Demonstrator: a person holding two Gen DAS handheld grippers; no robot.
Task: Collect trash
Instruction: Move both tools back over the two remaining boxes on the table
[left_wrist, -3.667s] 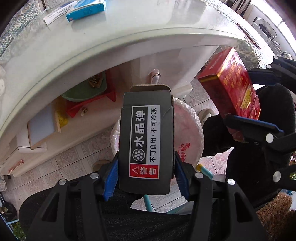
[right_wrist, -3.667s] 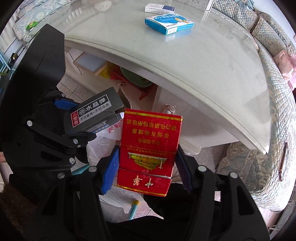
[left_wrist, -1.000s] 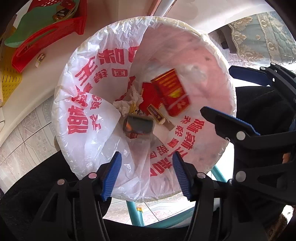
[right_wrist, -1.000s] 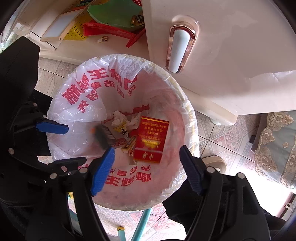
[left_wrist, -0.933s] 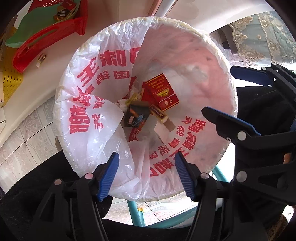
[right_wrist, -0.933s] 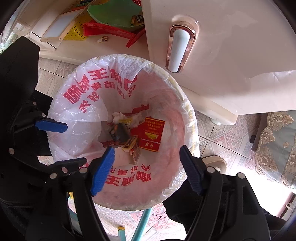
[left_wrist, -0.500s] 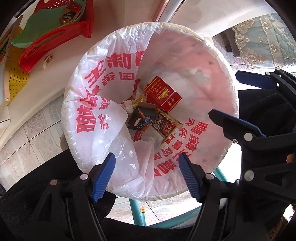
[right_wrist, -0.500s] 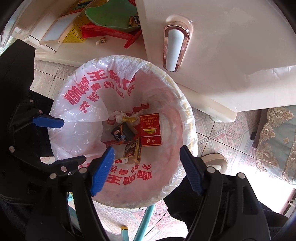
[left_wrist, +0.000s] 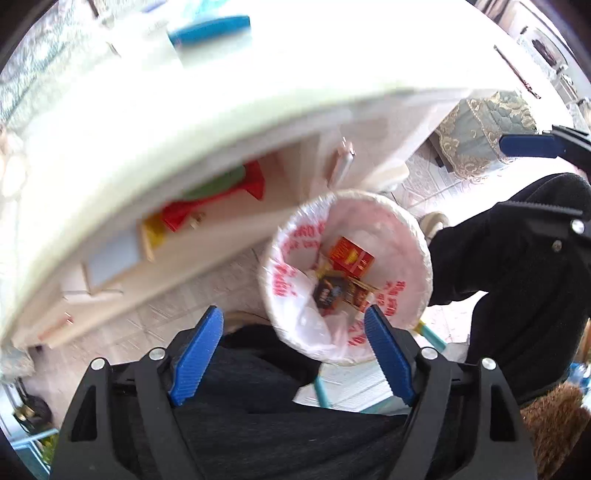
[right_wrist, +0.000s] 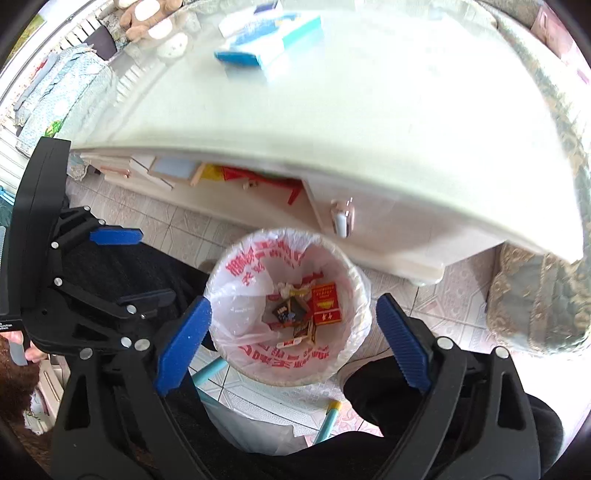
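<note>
Both boxes have dropped out of the claws a moment ago. The shiny red card box (right_wrist: 325, 303) and the small black card box (right_wrist: 287, 311) now lie deep in the round bin with the white and red plastic bag (right_wrist: 236, 295), under the pale table edge (right_wrist: 369, 177). So this trash is in.

The left claw (left_wrist: 293, 349) and right claw (right_wrist: 293, 343) are empty, their jaws opening wider.

The red box lies flat, its long side pointing toward the table.
</note>
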